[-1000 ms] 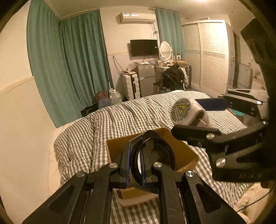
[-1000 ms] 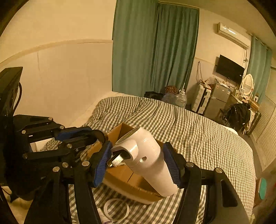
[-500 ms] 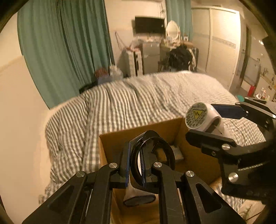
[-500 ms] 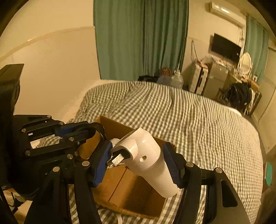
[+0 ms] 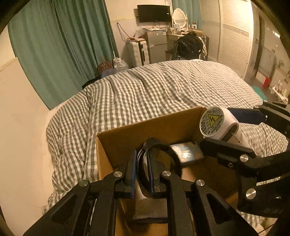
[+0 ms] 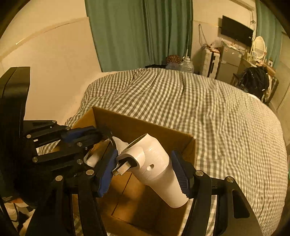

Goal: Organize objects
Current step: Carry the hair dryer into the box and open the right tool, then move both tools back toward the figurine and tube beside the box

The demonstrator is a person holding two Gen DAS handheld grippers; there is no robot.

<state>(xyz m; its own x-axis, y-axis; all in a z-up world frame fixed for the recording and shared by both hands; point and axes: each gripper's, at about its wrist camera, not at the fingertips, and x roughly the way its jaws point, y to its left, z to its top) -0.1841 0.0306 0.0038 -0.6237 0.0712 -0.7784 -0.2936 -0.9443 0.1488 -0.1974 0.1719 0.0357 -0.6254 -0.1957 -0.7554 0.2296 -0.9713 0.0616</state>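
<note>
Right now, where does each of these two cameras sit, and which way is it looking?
Left wrist view: sits on the left gripper, looking down along its fingers into the cardboard box on the checked bed; the fingers pinch a black ring, and the right gripper shows at the right.
Right wrist view: sits on the right gripper, looking over the same box; the fingers grip a white cylinder, and the left gripper shows at the left.
Shared: box, bed, green curtains, both grippers.

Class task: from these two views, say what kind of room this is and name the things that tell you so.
Most likely a bedroom: a bed with a grey-and-white checked duvet, long green curtains, and an oval vanity mirror beside a louvred white wardrobe.
</note>
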